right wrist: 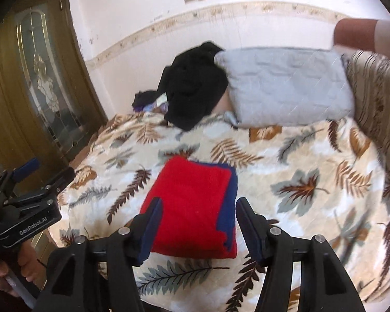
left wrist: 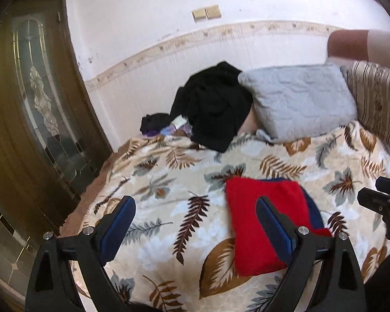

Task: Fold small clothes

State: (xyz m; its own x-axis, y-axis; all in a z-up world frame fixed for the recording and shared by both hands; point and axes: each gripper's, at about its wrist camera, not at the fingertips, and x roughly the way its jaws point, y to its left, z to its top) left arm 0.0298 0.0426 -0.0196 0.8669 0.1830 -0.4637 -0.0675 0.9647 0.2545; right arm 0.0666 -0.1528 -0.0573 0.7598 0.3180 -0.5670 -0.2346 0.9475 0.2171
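Both grippers hang above the leaf-print blanket (right wrist: 286,156), angled down toward it and holding nothing. The left gripper (left wrist: 196,221) has its jaws spread wide, its blue-padded fingers (left wrist: 119,223) straddling bare blanket just left of the folded red garment (left wrist: 262,223); the right-hand finger overlaps the garment's edge in the left wrist view, though whether it touches cannot be told. The right gripper (right wrist: 197,231) is also parted, somewhat less widely, and is centred over the garment (right wrist: 192,205), near its close edge. That garment is a fuzzy, fleece-like red piece folded into a rough rectangle, with a dark blue layer showing along its right side. It lies flat on the plush blanket, well apart from the quilted grey pillow (right wrist: 286,85) beyond it. Left of the pillow sits a crumpled heap of black clothing (right wrist: 192,88), soft and shapeless, against the white wall.
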